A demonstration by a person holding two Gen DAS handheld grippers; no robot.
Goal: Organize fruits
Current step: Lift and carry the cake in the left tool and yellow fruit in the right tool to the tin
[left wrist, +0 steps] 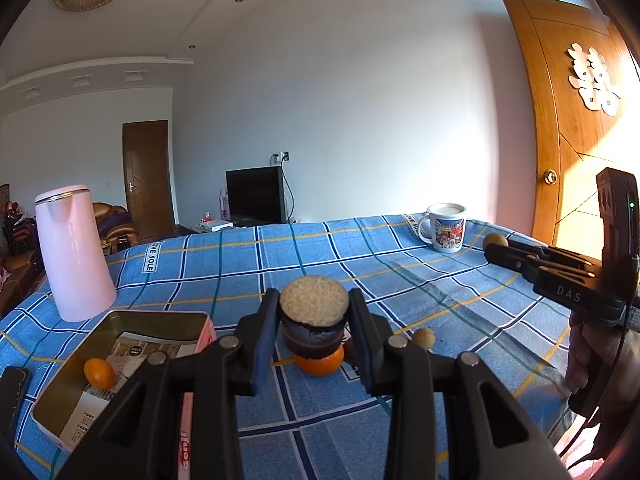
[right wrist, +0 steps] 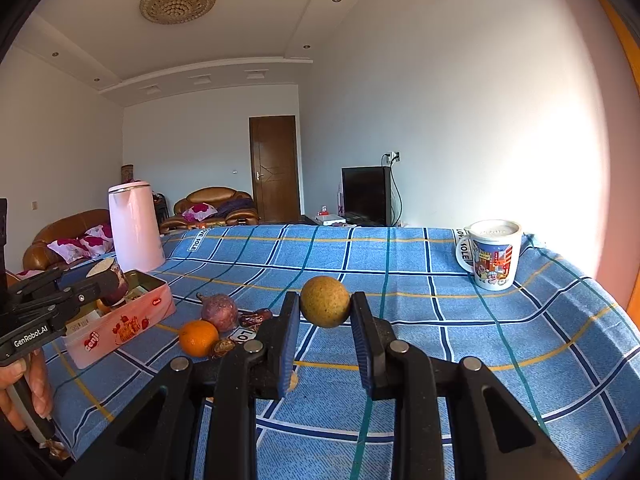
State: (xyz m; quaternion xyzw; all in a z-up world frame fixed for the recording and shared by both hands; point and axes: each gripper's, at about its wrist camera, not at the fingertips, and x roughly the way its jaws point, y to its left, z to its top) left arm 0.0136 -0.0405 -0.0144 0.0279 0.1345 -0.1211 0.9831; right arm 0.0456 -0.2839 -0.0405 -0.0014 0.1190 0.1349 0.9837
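Observation:
My left gripper [left wrist: 314, 310] is shut on a short dark purple cane piece [left wrist: 313, 326] with a pale cut end, held above the blue checked tablecloth [left wrist: 304, 248]. Below it lie an orange [left wrist: 322, 363] and a small round brown fruit [left wrist: 423, 338]. An open pink tin [left wrist: 132, 318] at the lower left holds a small orange fruit [left wrist: 99, 373]. My right gripper [right wrist: 325, 306] is shut on a round yellow-brown fruit [right wrist: 325, 301], off the cloth. To its left lie the orange [right wrist: 199, 338], a purple passion fruit [right wrist: 219, 313] and dried dates [right wrist: 256, 318], beside the tin [right wrist: 120, 326].
A pink kettle [left wrist: 74, 254] stands at the table's far left, behind the tin. A printed mug [right wrist: 494, 254] stands at the far right corner. A dark phone [left wrist: 14, 392] lies at the left edge. A hand [right wrist: 24, 388] grips the left tool's handle.

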